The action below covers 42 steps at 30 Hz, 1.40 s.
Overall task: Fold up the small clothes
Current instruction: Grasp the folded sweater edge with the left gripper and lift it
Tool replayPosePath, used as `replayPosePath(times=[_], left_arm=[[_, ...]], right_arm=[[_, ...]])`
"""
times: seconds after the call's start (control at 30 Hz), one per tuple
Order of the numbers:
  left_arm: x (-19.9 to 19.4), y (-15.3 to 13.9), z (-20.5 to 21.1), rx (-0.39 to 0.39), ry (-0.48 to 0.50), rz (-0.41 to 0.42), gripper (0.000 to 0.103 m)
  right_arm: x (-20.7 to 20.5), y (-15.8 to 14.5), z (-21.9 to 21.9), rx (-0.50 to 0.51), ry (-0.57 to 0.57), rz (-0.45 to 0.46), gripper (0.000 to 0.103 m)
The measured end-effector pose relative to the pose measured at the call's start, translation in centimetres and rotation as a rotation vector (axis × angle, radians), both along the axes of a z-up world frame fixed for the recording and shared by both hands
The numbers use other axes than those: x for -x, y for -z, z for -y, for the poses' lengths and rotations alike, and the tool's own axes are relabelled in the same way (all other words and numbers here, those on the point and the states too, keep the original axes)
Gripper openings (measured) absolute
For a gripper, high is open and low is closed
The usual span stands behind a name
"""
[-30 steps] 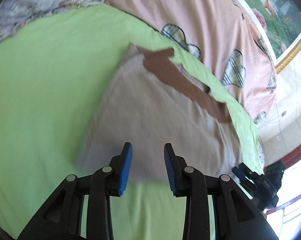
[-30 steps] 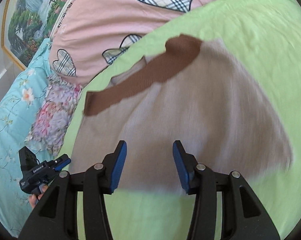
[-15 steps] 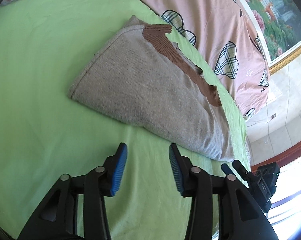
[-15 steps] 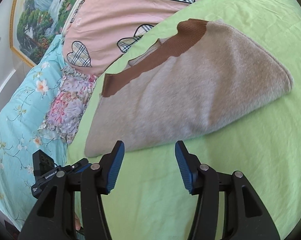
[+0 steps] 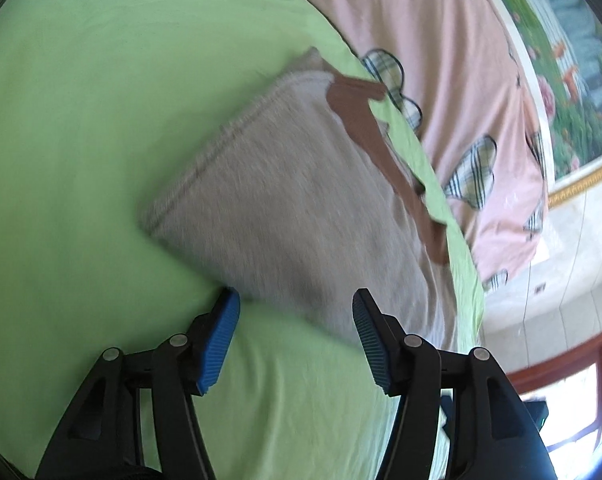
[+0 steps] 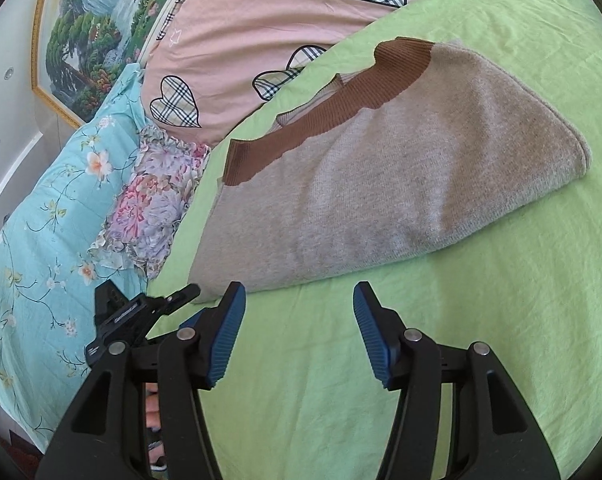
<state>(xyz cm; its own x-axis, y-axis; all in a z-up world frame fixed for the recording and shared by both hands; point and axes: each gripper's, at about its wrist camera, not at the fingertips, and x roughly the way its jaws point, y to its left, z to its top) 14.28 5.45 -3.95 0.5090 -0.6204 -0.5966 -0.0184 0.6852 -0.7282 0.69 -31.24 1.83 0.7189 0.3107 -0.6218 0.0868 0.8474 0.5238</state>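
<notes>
Left gripper [image 5: 297, 320] open, jaws just widened, holding nothing, tips at near hem of folded grey sweater [image 5: 301, 208]. Right gripper [image 6: 299, 320] open, jaws lately widened, empty, just short of same hem. Sweater [image 6: 381, 188] flat on green sheet [image 6: 481, 320], ahead of both tools, long axis crosswise, brown band [image 6: 333, 112] along far edge. Left one nearer; judged next: pinch near hem.

**Count on the bed**

One folded grey sweater [image 6: 401, 184] with one brown collar band [image 6: 333, 108] lies on one green sheet [image 6: 481, 340]. Far left: one pink heart-print quilt [image 6: 261, 36], one floral cushion [image 6: 153, 204], one turquoise floral blanket [image 6: 41, 216], one framed painting [image 6: 89, 36]. Two grippers [image 6: 297, 336] [image 5: 297, 340].
</notes>
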Motion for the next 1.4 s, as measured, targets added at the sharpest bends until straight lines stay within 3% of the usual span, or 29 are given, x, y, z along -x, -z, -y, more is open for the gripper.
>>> replayPosePath(times=[0.1,0.2,0.4,0.57,0.67,0.77,0.87,1.0,1.1,1.27,1.33,1.4], left_arm=[[-1.5,-0.2,0.0,-0.009,-0.046,0.010,0.059],[-2.7,-0.4,0.1,-0.041,-0.080,0.023,0.051],[-3.5,-1.1,0.7,-0.085,-0.056,0.060,0.010],[-2.3,-5.1,3.2,-0.169,0.016,0.197,0.007],[-1.1,-8.5,7.2,-0.194,0.115,0.319,0.006],[-0.3,-10.0,12.0,-0.195,0.234,0.380,0.006],[0.1,-9.2,17.3,-0.237,0.333,0.383,0.006],[0.3,-6.4,21.8,-0.277,0.430,0.329,0.006],[0.4,-5.1,23.2,-0.276,0.461,0.293,0.006],[0.3,-5.4,23.2,-0.275,0.471,0.303,0.006],[0.2,-5.5,23.2,-0.276,0.477,0.299,0.006],[0.3,-5.7,23.2,-0.293,0.482,0.302,0.006]], right_arm=[[0.1,0.0,0.2,-0.006,0.000,0.002,0.057],[0.2,0.0,0.5,-0.009,0.004,0.003,0.057],[0.2,0.2,1.4,-0.018,0.020,0.002,0.057],[-0.7,-1.0,3.1,0.003,0.030,0.020,0.057],[-1.9,-2.3,4.9,0.006,0.026,0.037,0.057],[-4.0,-3.3,6.9,0.003,0.012,0.024,0.057],[-6.7,-3.7,8.8,-0.068,-0.019,0.013,0.058],[-10.9,-3.6,9.6,-0.154,-0.115,-0.034,0.078],[-14.7,-2.7,8.9,-0.229,-0.210,-0.072,0.086],[-20.5,-0.3,6.5,-0.195,-0.272,-0.166,0.087],[-22.4,0.5,5.8,-0.186,-0.282,-0.176,0.083],[-24.2,0.7,5.2,-0.148,-0.284,-0.162,0.050]])
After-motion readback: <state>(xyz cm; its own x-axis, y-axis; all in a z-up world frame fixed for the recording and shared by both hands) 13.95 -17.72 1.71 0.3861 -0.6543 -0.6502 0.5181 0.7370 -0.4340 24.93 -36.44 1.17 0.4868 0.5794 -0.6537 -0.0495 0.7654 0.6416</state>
